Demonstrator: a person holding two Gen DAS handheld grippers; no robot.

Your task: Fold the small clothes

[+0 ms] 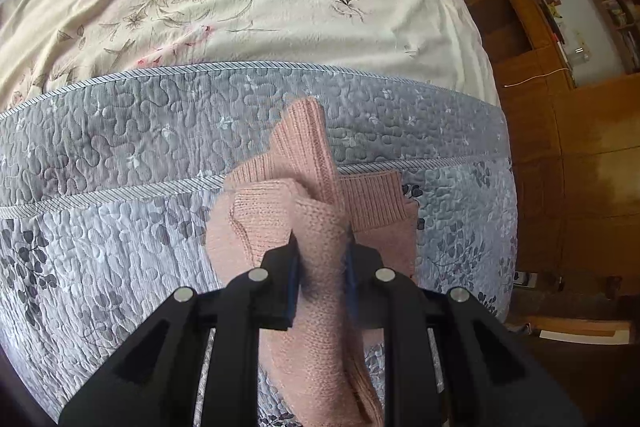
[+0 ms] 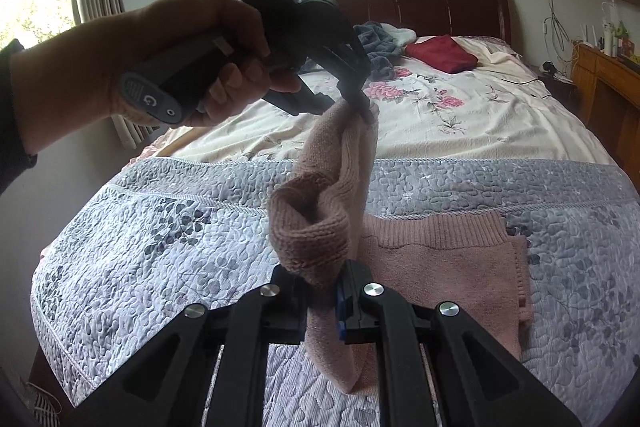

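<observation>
Left gripper: the left gripper (image 1: 320,247) is clenched on a bunched fold of the pink knitted garment (image 1: 316,211); its blue-padded fingers (image 1: 293,279) press the knit from both sides. In the right wrist view the same tool (image 2: 362,109) sits at about 11 o'clock of the frame, held in a hand (image 2: 192,59) with a dark sleeve at the wrist, and pinches the top end of the lifted cloth.

Right gripper: the right gripper (image 2: 322,287) is closed on the lower end of the lifted strip of the pink knit, the cloth running down between its fingers (image 2: 352,291) and hanging below them.

Garment: part of it is raised in the air as a twisted, sagging strip between the two tools; the rest, with a ribbed hem (image 2: 436,231), lies flat on the grey quilt (image 2: 160,239) toward 3 o'clock of the right gripper.

Quilt: grey-blue, stitched with a leaf pattern, spread over the near end of the bed; its corded edge runs across behind the garment.

Bedsheet: cream with pink roses (image 2: 460,131), beyond the quilt toward 12 o'clock.

Other clothes: a folded dark red garment (image 2: 442,53) and a blue-grey heap (image 2: 376,43) lie near the headboard (image 2: 440,7), well apart from the pink knit.

Room: windows with curtains behind the headboard; wooden furniture (image 1: 520,27) at 2 o'clock in the left wrist view.
</observation>
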